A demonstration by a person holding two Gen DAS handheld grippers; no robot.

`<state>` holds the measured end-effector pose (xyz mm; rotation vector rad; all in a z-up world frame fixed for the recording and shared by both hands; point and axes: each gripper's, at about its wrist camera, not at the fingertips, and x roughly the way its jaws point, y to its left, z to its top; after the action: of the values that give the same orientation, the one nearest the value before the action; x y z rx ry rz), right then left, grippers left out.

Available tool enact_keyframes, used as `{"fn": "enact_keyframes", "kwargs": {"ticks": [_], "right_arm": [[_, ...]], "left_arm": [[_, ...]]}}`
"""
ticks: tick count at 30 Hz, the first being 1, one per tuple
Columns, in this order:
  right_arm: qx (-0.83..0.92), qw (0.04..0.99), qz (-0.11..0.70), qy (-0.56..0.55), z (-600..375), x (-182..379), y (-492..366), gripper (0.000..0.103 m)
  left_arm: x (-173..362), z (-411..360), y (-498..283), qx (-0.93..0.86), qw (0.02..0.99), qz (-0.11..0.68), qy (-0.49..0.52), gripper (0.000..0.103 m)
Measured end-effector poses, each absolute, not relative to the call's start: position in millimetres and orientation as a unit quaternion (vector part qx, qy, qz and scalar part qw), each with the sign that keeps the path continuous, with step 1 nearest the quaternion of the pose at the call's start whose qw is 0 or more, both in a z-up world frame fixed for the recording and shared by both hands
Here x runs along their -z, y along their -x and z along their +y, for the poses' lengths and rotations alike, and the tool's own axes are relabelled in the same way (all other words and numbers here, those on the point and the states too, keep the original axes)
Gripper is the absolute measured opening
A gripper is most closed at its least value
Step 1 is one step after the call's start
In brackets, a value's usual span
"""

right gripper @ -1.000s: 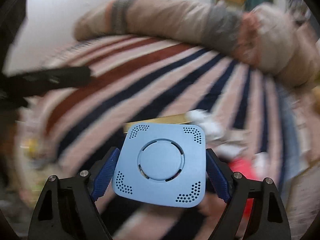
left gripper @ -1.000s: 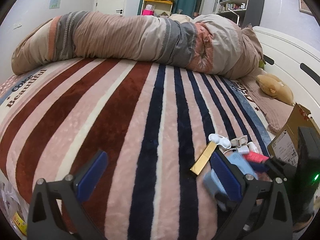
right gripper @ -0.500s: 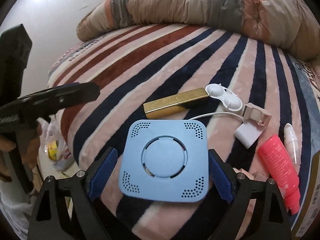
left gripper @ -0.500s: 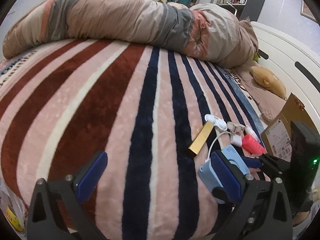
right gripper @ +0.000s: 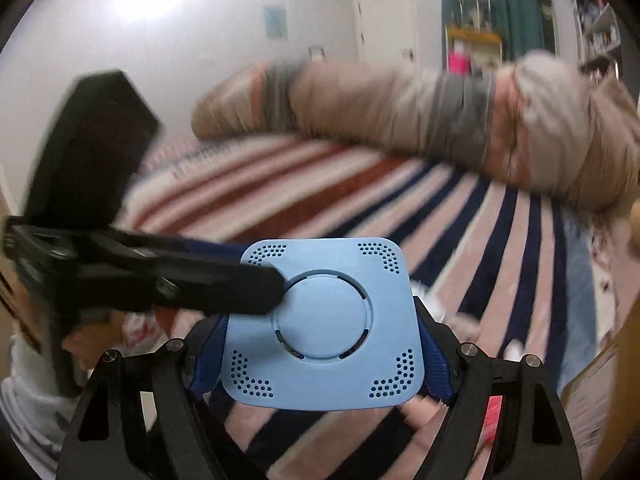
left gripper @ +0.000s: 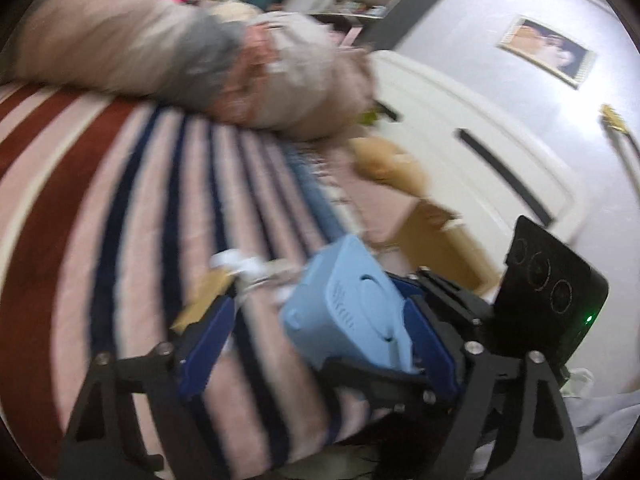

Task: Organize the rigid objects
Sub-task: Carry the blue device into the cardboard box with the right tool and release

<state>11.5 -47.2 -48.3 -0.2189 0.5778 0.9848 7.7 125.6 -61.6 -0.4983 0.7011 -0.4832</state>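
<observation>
My right gripper [right gripper: 320, 340] is shut on a light blue square device [right gripper: 324, 324] with a round centre and dotted corners, held above the striped bed. In the left wrist view the same blue device [left gripper: 352, 308] sits between my left gripper's open jaws [left gripper: 320, 336], tilted on edge, with the right gripper's black body [left gripper: 460, 312] behind it. One left finger [right gripper: 224, 284] overlaps the device's left side in the right wrist view. A gold bar [left gripper: 204, 296] and a white piece [left gripper: 236, 260] lie blurred on the blanket behind.
A striped blanket [left gripper: 100, 200] covers the bed, with a rolled duvet [right gripper: 420, 112] at its far side. A cardboard box [left gripper: 436, 236] stands at the bed's right edge beside a white headboard [left gripper: 480, 140]. A red tube [right gripper: 494, 408] lies under the right gripper.
The right gripper has lifted the blue device up off the bed. The left gripper has swung right, so its open jaws now stand around the device. Both views are motion-blurred.
</observation>
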Motion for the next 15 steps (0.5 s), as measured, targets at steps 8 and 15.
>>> {"fn": "enact_keyframes", "kwargs": {"ticks": [8, 15], "right_arm": [[-0.432, 0.875, 0.201, 0.080, -119, -6, -10, 0.078], [-0.362, 0.905, 0.219, 0.054, -201, -20, -34, 0.078]], "left_arm": [[-15, 40, -35, 0.307, 0.886, 0.305, 0.165, 0.037], [-50, -63, -54, 0.337, 0.892, 0.299, 0.037, 0.031]]}}
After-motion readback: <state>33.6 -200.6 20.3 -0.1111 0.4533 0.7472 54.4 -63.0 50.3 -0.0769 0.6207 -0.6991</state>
